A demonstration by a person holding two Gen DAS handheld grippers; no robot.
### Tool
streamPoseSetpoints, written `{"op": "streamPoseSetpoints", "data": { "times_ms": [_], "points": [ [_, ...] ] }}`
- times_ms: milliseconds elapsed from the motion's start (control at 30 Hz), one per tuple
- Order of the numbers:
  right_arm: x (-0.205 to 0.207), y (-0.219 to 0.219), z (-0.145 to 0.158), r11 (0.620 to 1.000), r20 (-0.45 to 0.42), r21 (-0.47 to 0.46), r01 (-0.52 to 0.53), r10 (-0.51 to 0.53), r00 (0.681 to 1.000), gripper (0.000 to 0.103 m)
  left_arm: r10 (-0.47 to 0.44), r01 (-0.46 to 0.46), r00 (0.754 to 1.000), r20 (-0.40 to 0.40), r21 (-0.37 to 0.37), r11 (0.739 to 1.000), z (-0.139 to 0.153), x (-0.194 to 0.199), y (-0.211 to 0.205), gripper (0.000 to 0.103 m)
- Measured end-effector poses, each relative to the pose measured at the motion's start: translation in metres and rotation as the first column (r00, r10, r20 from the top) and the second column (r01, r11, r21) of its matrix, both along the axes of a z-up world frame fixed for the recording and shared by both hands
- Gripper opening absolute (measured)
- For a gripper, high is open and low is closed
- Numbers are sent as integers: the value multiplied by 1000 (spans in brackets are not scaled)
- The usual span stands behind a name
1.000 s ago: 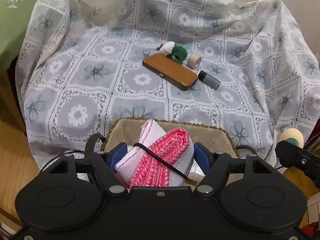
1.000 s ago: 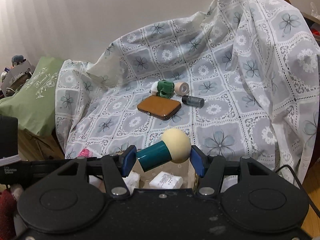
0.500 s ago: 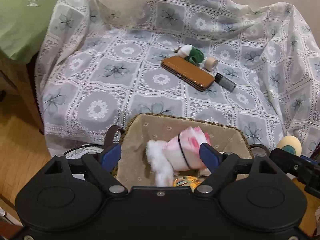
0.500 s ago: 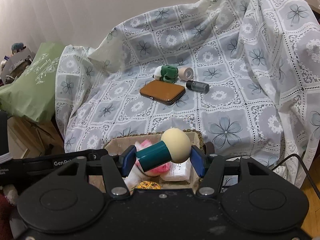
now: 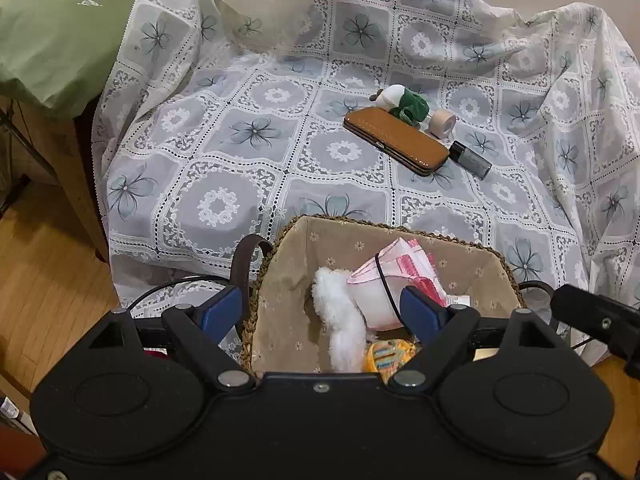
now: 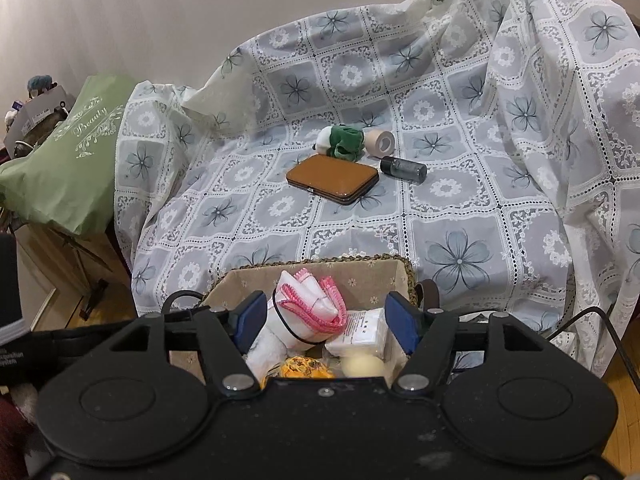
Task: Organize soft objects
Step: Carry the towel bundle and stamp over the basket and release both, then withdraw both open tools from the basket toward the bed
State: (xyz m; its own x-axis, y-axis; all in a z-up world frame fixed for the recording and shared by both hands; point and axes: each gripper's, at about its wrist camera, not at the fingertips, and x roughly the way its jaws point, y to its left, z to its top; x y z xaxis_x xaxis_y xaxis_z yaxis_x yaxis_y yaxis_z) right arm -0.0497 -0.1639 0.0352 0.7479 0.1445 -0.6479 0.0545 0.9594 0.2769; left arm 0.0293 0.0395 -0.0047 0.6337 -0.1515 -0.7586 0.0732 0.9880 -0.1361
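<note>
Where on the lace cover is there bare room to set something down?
The lace cover lies bare between the green pillow and brown case, and before the basket. Crowded: around the case; inside the basket.

Basket (image 5: 472,246) crowded with soft items, cloth (image 5: 224,168) left of brown case (image 5: 396,141) clear

The basket (image 5: 280,280) sits at the near edge of the draped cloth (image 5: 224,168), at six o'clock. In it, a folded towel (image 5: 396,276) lies toward twelve, a fluffy piece (image 5: 340,320) just at its nine, a wrapped packet (image 6: 360,336) at its three, a round-headed piece (image 6: 362,366) nearest. Further back on the cloth, the flat case (image 5: 396,146) lies at one o'clock; behind it a plush toy (image 5: 404,102), a tape roll (image 5: 442,124) at its three, a small bottle (image 5: 472,158) beside the case
</note>
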Motion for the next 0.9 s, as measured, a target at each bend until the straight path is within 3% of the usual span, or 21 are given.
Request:
{"op": "streamPoseSetpoints", "data": {
  "times_ms": [633, 733, 900],
  "points": [
    [-1, -1, -7, 1000, -34, 5, 3, -3, 999, 68, -15, 16, 1000, -10, 31, 999, -3, -3, -5, 83],
    [-1, -1, -7, 1000, -38, 6, 2, -2, 999, 69, -11, 11, 1000, -9, 34, 999, -3, -3, -5, 90],
    [-1, -2, -9, 1000, -49, 6, 6, -6, 999, 69, -3, 3, 1000, 2, 44, 999, -2, -4, -4, 90]
  ]
}}
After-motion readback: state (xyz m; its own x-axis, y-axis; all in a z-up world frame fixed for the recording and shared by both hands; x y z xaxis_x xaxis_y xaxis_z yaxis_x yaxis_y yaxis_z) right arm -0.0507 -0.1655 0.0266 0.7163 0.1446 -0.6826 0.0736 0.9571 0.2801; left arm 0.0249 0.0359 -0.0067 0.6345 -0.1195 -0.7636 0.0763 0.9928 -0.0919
